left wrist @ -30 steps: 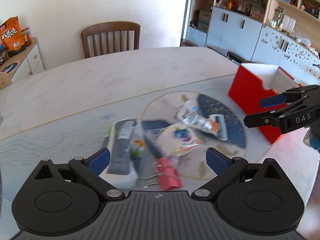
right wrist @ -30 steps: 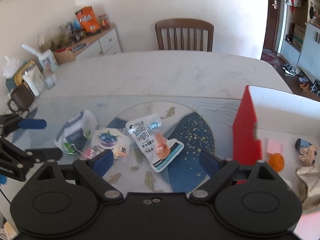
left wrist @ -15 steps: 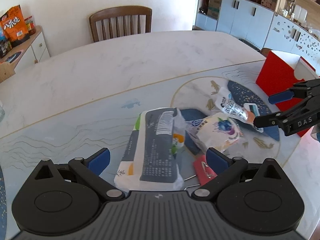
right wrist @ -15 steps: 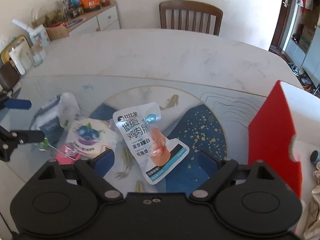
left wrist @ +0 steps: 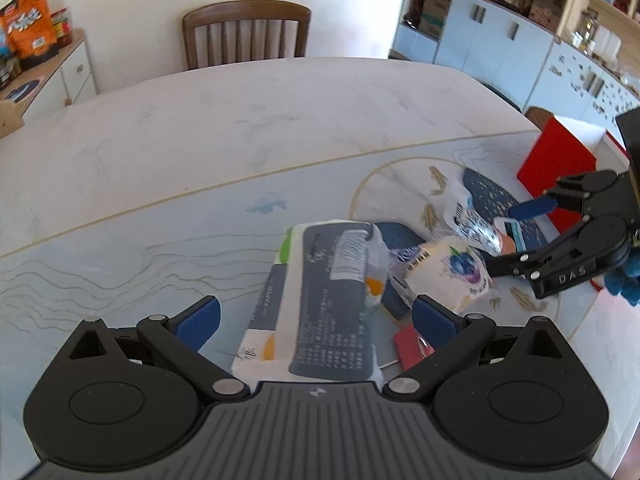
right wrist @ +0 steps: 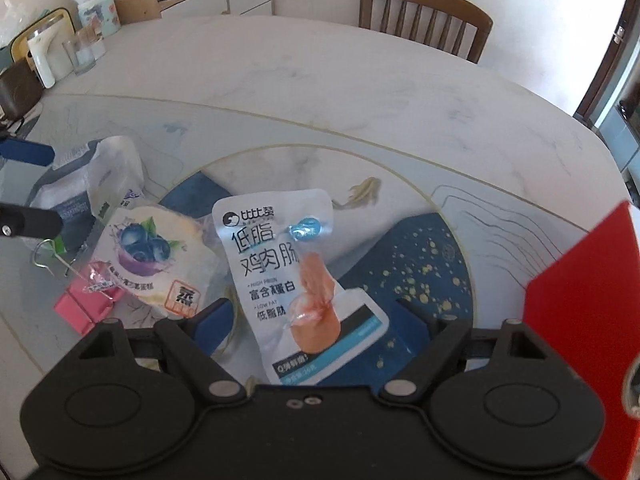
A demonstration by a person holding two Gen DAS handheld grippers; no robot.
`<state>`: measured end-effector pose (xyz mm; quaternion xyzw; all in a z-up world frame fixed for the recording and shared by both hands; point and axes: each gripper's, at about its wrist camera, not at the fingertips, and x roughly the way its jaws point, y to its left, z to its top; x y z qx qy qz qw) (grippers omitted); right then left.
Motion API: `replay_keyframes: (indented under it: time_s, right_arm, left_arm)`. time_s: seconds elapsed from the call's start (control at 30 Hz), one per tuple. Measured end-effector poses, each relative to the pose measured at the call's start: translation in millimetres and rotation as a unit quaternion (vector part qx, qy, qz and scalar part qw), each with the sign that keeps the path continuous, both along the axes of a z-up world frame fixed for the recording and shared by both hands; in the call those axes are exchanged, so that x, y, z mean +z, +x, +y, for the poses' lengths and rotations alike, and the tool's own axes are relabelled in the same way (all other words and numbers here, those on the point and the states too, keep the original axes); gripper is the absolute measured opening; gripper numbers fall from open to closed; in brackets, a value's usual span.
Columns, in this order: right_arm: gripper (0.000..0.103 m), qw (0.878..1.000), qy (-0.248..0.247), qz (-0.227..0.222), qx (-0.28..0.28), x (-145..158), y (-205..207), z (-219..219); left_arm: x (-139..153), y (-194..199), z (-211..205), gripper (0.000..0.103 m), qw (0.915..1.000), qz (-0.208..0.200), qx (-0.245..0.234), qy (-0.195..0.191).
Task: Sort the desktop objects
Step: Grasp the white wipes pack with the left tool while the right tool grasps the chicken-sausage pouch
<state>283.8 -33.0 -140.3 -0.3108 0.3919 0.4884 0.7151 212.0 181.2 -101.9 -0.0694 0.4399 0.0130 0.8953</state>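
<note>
**Inspector:** State of the two tools, please.

**Assistant:** The left gripper (left wrist: 316, 316) stands with its blue pads apart, straddling the near end of the grey-and-white plastic tissue pack (left wrist: 324, 304); the pads do not touch it. The right gripper (right wrist: 316, 320) is also spread, its jaws having just been closing a little, with the lower end of the white sausage pouch with orange print (right wrist: 288, 276) lying between them, not pinched.

**Inspector:** Position of the items?

**Assistant:** All lie on the pale marble-patterned table (left wrist: 240, 128), on the printed mat with the blue gold-speckled patch (right wrist: 420, 276). The round blueberry-printed cake packet (right wrist: 156, 260) sits just beside the pouch, on its left in the right wrist view, overlapping the tissue pack's edge. A pink binder clip with wire handles (right wrist: 84, 304) rests against the cake packet's near side (partly under its wrapper).

**Inspector:** Container?

**Assistant:** The red open-topped box (left wrist: 560, 168) stands at the mat's right edge, apart from the pouch. Contents cannot be made out.

**Inspector:** Surroundings?

**Assistant:** A brown wooden chair (left wrist: 246, 32) at the table's far side.
</note>
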Motion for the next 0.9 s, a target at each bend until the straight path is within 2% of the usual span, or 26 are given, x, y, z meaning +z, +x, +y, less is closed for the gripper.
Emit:
replay_keyframes:
  time_s: [0.3, 0.53, 0.67, 0.77, 0.9]
  right_arm:
    - [0.085, 1.000, -0.004, 0.000, 0.016, -7.5, 5.0, 15.7]
    - [0.087, 1.000, 0.014, 0.013, 0.007, -11.5, 10.9, 20.7]
    - [0.086, 1.000, 0.023, 0.011, 0.004, -12.4, 10.8, 22.8]
    - [0.078, 1.000, 0.030, 0.006, 0.000, -12.4, 9.5, 23.7]
    - [0.064, 0.999, 0.037, 0.003, 0.002, -10.2, 5.2, 24.2]
  left_arm:
    - [-18.2, 12.3, 10.1, 0.102, 0.9994, 0.028, 0.020, 0.009]
    - [-36.8, 21.1, 19.6, 0.102, 0.9979, 0.054, 0.035, -0.009]
    - [-39.7, 22.8, 18.6, 0.101, 0.9983, 0.051, 0.029, -0.002]
    - [-39.6, 23.4, 17.2, 0.094, 0.9984, 0.048, 0.028, 0.007]
    - [-37.6, 22.7, 12.1, 0.070, 0.9988, 0.042, 0.020, 0.014]
